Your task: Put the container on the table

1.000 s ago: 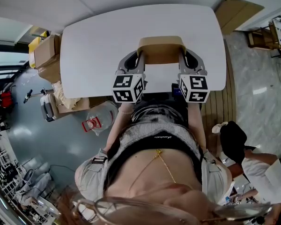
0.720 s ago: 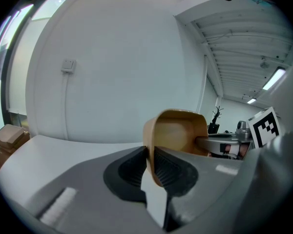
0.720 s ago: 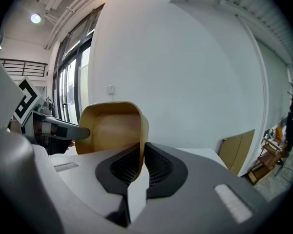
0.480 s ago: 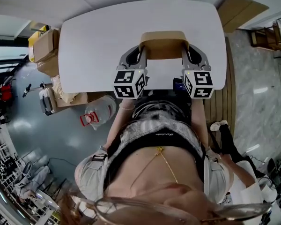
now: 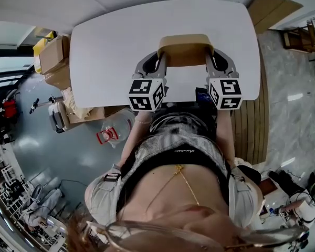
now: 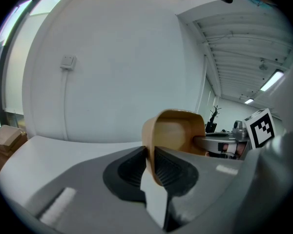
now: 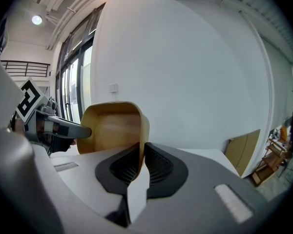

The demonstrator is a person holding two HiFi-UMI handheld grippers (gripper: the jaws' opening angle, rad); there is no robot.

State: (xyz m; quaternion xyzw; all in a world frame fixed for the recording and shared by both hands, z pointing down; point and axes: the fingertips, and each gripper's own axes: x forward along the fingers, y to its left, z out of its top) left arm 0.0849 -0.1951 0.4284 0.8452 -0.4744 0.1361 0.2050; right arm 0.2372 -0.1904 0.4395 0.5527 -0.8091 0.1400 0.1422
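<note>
- Marker cubes (image 5: 145, 94) carry black-and-white squares. The waistband print (image 5: 181, 152) and the red bottle label (image 5: 107, 137) are too small to read.
- The tan container (image 5: 185, 49) is over the white surface (image 5: 110, 51), its long axis running between the grippers and its mouth facing the person.
- The left gripper (image 6: 150, 155) and right gripper (image 7: 140, 155) each pinch an end wall.
- Grip and pose match a second ago.

The tabletop (image 5: 110, 51) is viewed steeply from above by the head camera. The container (image 6: 178, 130) is faced closely from opposite sides in both gripper views.
</note>
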